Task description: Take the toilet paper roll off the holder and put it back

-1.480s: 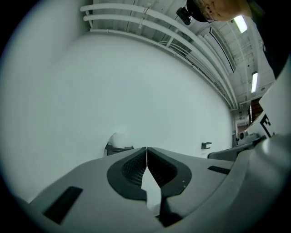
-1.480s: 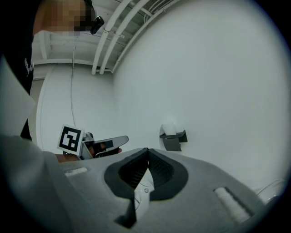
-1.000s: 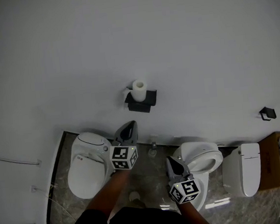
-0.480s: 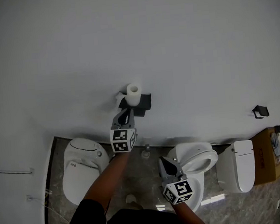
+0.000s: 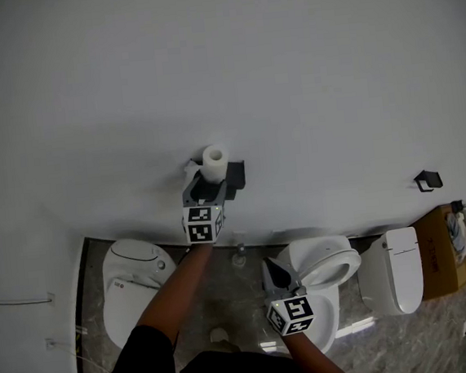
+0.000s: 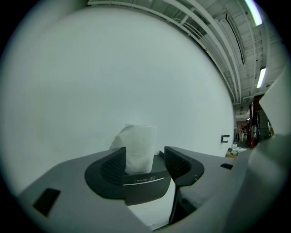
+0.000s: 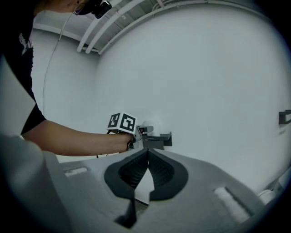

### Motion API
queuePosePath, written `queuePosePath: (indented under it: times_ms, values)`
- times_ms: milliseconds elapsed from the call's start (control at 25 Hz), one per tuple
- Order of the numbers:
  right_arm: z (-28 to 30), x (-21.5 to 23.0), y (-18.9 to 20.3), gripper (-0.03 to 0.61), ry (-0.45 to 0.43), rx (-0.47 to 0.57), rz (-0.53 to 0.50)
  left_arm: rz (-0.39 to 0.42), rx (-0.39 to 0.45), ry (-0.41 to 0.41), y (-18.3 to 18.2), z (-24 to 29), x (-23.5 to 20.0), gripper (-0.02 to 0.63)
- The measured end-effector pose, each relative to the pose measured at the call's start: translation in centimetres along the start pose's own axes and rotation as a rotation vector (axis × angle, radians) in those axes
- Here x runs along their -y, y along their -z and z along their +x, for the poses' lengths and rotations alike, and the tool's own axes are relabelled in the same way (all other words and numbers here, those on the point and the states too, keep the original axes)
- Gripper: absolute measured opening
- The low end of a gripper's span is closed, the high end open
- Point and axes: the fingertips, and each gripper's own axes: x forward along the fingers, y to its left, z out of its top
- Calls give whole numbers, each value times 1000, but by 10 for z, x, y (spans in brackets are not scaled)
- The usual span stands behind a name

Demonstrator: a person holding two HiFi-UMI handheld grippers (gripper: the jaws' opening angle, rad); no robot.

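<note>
A white toilet paper roll (image 5: 213, 160) stands upright on a black wall holder (image 5: 233, 176). My left gripper (image 5: 201, 189) reaches up to the holder from below. In the left gripper view the roll (image 6: 140, 146) stands between the ribbed pads (image 6: 114, 165), just behind the holder's front plate (image 6: 144, 183). The jaws have just been opening, and a gap shows on each side of the roll, so this left gripper (image 6: 144, 157) is open. My right gripper (image 5: 275, 274) hangs lower, over the floor, empty. Its tips meet in the right gripper view, so the right gripper (image 7: 148, 153) is shut.
The holder hangs on a plain white wall. Three toilets stand below it: left (image 5: 133, 286), middle (image 5: 326, 264) and right (image 5: 394, 269). A second black holder (image 5: 427, 179) is on the wall at right. A cardboard box (image 5: 448, 249) with bottles sits far right.
My left gripper has risen from beside the left toilet up to the wall holder, and its jaws have opened around the roll. The right gripper has shifted slightly.
</note>
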Motion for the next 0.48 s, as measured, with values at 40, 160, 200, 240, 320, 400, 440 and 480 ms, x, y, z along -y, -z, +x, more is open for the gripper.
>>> queuePosePath:
  times_ms: [40, 160, 200, 240, 320, 400, 440, 480]
  values:
    - [6, 6, 0, -2, 16, 1, -3, -4, -9, 3, 2, 4, -1, 264]
    - [23, 21, -3, -2, 47, 2, -5, -11, -24, -3, 5, 13, -6, 285]
    - [28, 25, -4, -2, 54, 2, -6, -12, -26, -10, 5, 16, -7, 291]
    - [33, 30, -4, -2, 60, 1, -7, -13, -28, -16, 5, 18, -9, 295]
    - [43, 38, -5, -2, 74, 0, -8, -13, -32, -25, 5, 23, -12, 305]
    - [54, 44, -6, -2, 86, -1, -5, -9, -43, -33, 7, 25, -14, 314]
    - [58, 46, -6, -2, 90, -1, -1, -5, -49, -37, 8, 25, -15, 316]
    - [62, 48, -6, -2, 92, -2, 6, 2, -52, -40, 9, 25, -16, 319]
